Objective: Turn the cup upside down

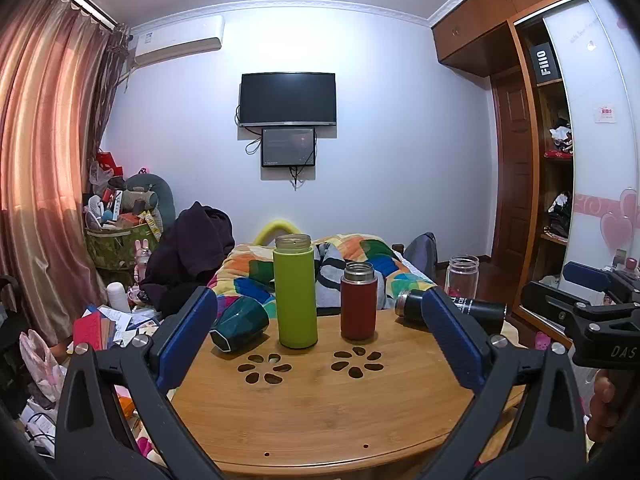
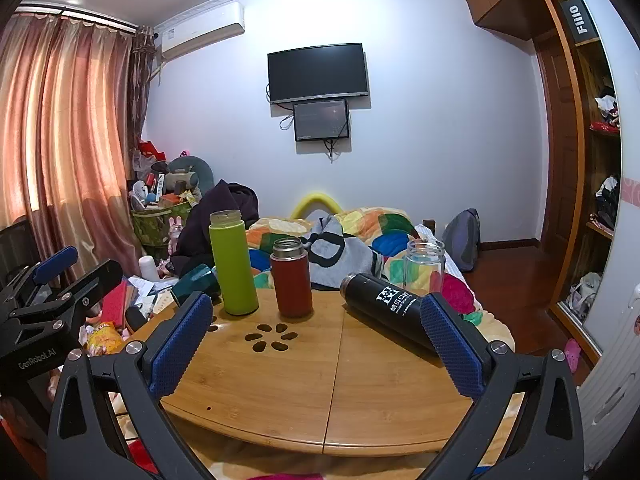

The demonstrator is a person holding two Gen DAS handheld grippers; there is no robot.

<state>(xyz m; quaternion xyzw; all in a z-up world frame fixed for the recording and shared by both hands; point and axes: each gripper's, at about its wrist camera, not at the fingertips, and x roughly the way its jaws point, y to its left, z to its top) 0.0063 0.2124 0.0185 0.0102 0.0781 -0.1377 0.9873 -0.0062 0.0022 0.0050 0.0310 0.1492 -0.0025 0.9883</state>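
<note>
- The left gripper sits low in the middle of its view. Its blue fingers are spread wide and hold nothing.
- The right gripper is low in its view too, spread wide, with nothing between its fingers.
- A dark green cup lies on its side at the left edge of the round wooden table.
- A tall green bottle stands just right of the cup.
- A red bottle stands near the middle.
- A black bottle lies on its side to the right.
- A clear jar stands behind the black bottle.
</note>
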